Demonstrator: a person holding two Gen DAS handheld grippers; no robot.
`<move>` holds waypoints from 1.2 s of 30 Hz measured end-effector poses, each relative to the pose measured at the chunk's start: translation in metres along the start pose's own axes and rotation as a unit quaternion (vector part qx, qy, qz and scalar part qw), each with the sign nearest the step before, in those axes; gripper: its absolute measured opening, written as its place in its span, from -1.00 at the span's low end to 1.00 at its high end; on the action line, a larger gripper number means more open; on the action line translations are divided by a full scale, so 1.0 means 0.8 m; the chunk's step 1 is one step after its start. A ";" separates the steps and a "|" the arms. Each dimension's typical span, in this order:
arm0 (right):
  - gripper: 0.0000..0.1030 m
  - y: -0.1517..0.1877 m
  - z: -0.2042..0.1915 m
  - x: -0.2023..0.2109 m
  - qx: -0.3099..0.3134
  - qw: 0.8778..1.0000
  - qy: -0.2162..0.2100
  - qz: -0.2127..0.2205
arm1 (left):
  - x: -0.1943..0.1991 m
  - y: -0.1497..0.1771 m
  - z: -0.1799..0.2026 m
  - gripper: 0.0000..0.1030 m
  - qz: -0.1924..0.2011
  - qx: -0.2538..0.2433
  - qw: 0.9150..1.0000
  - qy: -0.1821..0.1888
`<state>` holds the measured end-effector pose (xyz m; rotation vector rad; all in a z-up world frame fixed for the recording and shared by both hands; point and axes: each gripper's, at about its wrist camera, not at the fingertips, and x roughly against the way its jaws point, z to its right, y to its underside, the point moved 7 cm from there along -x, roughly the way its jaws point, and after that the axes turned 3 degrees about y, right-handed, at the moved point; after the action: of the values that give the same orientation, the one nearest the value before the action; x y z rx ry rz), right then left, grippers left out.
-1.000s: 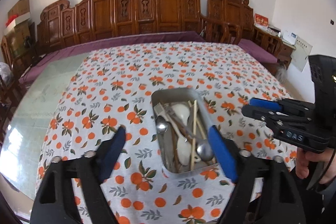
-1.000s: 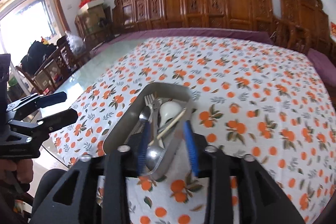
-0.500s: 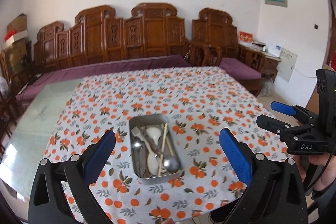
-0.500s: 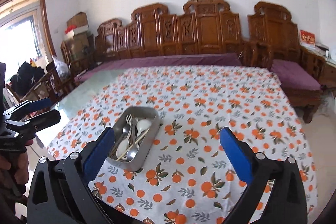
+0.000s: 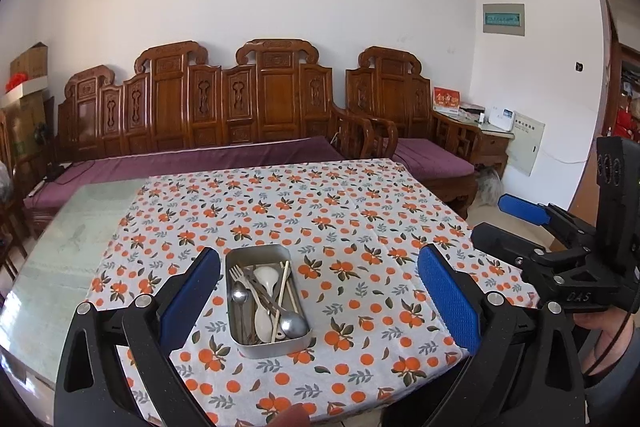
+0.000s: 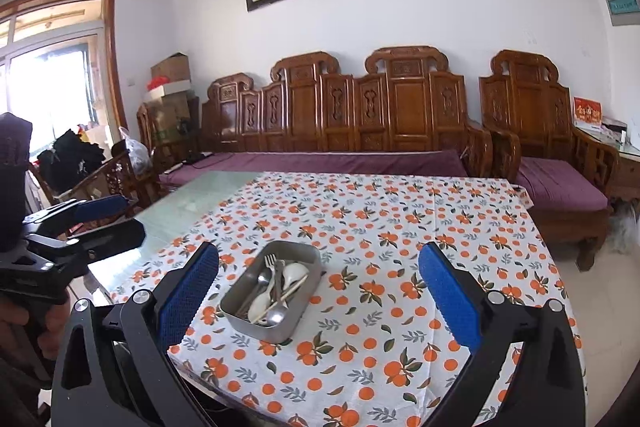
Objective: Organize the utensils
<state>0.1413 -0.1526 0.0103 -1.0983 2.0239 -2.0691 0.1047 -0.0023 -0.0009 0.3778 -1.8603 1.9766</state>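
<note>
Left gripper [image 5: 318,301] wide open, empty; right gripper [image 6: 318,301] likewise. Rectangular metal tray [image 5: 246,345] of mixed spoons, fork, chopsticks near tabletop's front edge, ahead of both, long axis pointing away, nearer left gripper.

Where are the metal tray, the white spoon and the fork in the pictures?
metal tray [image 5: 276,346]: left wrist view, on its near wall.
white spoon [image 5: 267,276]: left wrist view, on its bowl.
fork [image 5: 237,272]: left wrist view, on its tines.

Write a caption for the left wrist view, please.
Open left gripper hovering before a metal tray of mixed utensils on an orange-patterned tablecloth.
</note>
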 end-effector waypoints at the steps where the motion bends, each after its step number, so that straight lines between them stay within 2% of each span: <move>1: 0.95 -0.001 -0.002 0.003 0.001 1.000 -0.001 0.002 | 0.001 0.001 0.001 0.85 -0.001 0.000 1.000 0.000; 36: 0.95 -0.003 -0.009 0.012 0.000 1.000 -0.001 0.012 | 0.006 0.003 0.001 0.85 0.014 0.001 1.000 -0.004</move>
<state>0.1313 -0.1513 0.0173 -1.0711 2.0247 -2.0568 0.0993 -0.0028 -0.0013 0.3632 -1.8788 1.9969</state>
